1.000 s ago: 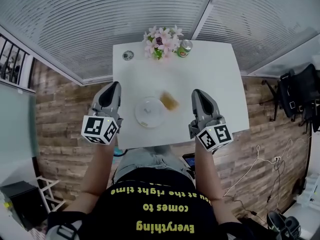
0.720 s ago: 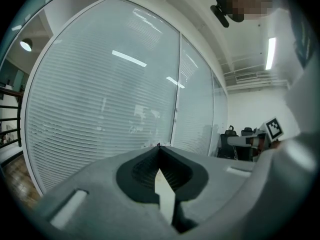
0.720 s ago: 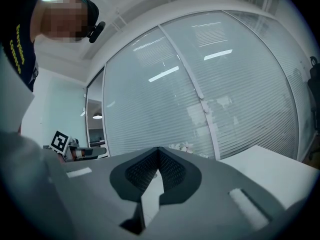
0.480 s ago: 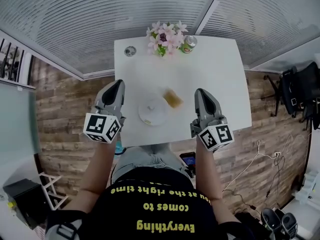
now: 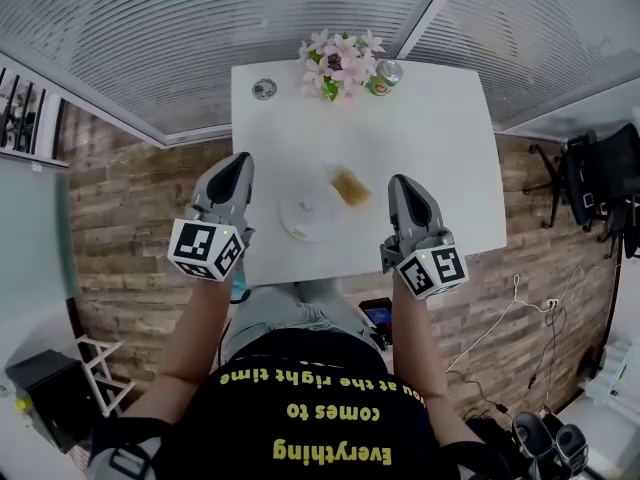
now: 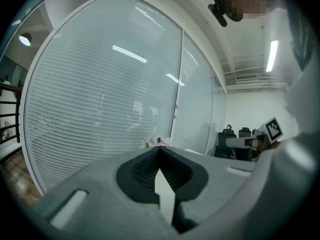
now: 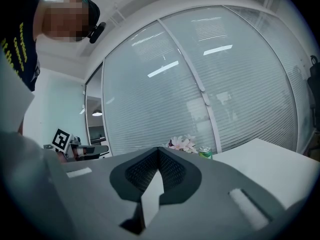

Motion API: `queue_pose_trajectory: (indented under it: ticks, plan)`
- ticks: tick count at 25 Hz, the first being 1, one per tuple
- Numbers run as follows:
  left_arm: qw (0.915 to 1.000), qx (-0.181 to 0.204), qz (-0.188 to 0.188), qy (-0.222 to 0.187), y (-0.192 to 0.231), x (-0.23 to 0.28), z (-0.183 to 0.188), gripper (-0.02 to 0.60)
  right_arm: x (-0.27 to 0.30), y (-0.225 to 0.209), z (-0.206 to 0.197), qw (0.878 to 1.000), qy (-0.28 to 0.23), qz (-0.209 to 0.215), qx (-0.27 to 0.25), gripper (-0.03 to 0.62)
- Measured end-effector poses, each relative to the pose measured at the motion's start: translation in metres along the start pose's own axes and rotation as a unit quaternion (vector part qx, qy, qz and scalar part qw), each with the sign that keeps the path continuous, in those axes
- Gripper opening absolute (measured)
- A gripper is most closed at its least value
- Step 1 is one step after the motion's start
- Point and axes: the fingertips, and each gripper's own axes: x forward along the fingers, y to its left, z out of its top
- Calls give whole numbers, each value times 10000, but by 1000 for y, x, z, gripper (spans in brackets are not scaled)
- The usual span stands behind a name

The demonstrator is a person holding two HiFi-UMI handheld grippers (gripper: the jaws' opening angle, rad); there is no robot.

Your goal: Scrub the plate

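A white plate (image 5: 312, 211) lies on the white table (image 5: 440, 148) near its front edge, with a yellow-brown sponge (image 5: 349, 187) just beyond it to the right. My left gripper (image 5: 236, 164) hovers at the table's left edge, left of the plate, jaws shut and empty. My right gripper (image 5: 401, 185) hangs right of the sponge and plate, also shut with nothing held. Both grippers point level toward the far glass wall; in the left gripper view (image 6: 160, 149) and the right gripper view (image 7: 159, 150) the jaw tips meet, and plate and sponge are hidden.
A bunch of pink flowers (image 5: 342, 61) and a green can (image 5: 384, 76) stand at the table's far edge, the can also visible in the right gripper view (image 7: 205, 153). A small round object (image 5: 264, 90) lies at the far left corner. Blinds and glass walls stand behind; chairs (image 5: 590, 183) at right.
The grippers have hardly moved. The head camera has shifted, so the table and everything on it sit slightly higher and further right in the view.
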Motion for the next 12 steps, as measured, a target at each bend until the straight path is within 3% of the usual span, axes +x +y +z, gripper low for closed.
queue_pose_trajectory:
  ticks: [12]
  plan:
    - [9998, -48, -84, 176, 8, 4, -18, 0, 16, -5, -18, 9998, 191, -49, -98, 6]
